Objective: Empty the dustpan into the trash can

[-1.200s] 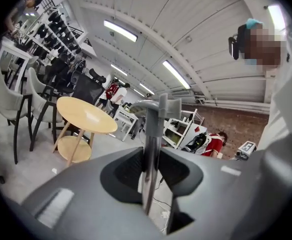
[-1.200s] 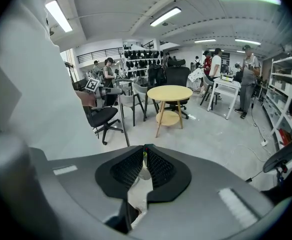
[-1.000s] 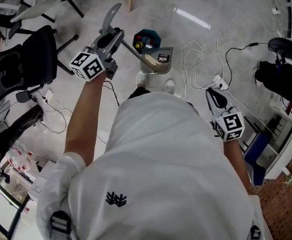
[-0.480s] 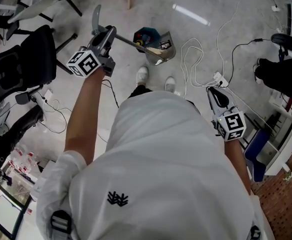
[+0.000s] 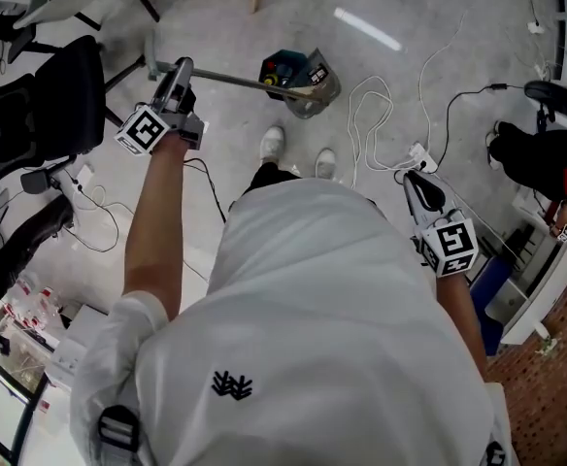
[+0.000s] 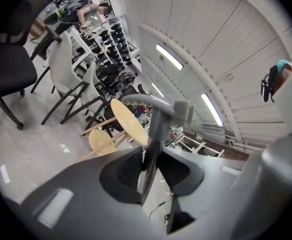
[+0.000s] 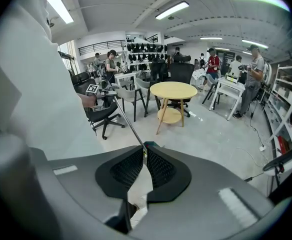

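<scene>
Gripping the dustpan (image 5: 315, 85) by its long handle (image 5: 227, 79), the left tongs (image 5: 179, 74) hold the pan tilted at the rim of the teal trash can (image 5: 280, 66) on the floor (image 5: 216, 17). Scraps show in both. The right tongs (image 5: 412, 181) hang closed and empty at the person's side.

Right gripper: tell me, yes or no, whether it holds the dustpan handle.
No, the right gripper has its jaws shut on nothing; the left gripper clamps the dustpan handle.
</scene>
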The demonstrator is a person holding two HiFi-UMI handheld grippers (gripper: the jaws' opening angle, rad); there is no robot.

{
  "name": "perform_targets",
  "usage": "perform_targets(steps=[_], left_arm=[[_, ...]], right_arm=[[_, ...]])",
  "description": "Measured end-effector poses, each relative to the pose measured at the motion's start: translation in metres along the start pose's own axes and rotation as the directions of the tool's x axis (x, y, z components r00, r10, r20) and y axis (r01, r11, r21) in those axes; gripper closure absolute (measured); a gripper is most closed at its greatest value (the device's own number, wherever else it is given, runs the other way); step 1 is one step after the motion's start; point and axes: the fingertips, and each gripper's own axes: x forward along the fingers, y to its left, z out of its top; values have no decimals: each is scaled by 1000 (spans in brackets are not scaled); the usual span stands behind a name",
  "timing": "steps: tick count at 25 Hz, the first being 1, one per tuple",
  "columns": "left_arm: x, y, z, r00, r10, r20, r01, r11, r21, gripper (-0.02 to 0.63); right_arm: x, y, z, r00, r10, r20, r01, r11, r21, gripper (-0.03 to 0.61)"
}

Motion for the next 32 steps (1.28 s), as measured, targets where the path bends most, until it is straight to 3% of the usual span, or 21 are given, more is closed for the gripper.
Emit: perform_targets(steps=[10,16,24,32], left_arm=[[-49,65,12,994,67,89,-54,988,-141,463],[-56,74,12,993,64,100,-47,985,-165,463],[-39,52,14,995,-20,94,37,983,-181,453],[-30,25,24,988,-104,112,128,964,-232,451]], right_arm=[[5,15,12,1000,17,-16,-17,998,-58,555],[10,24,20,1000,23,-21,-25,995,-93,555],[15,32,26,1000,15,-15,-17,996,-82,555],[17,54,17,999,4,-39,-5,999,-32,555]])
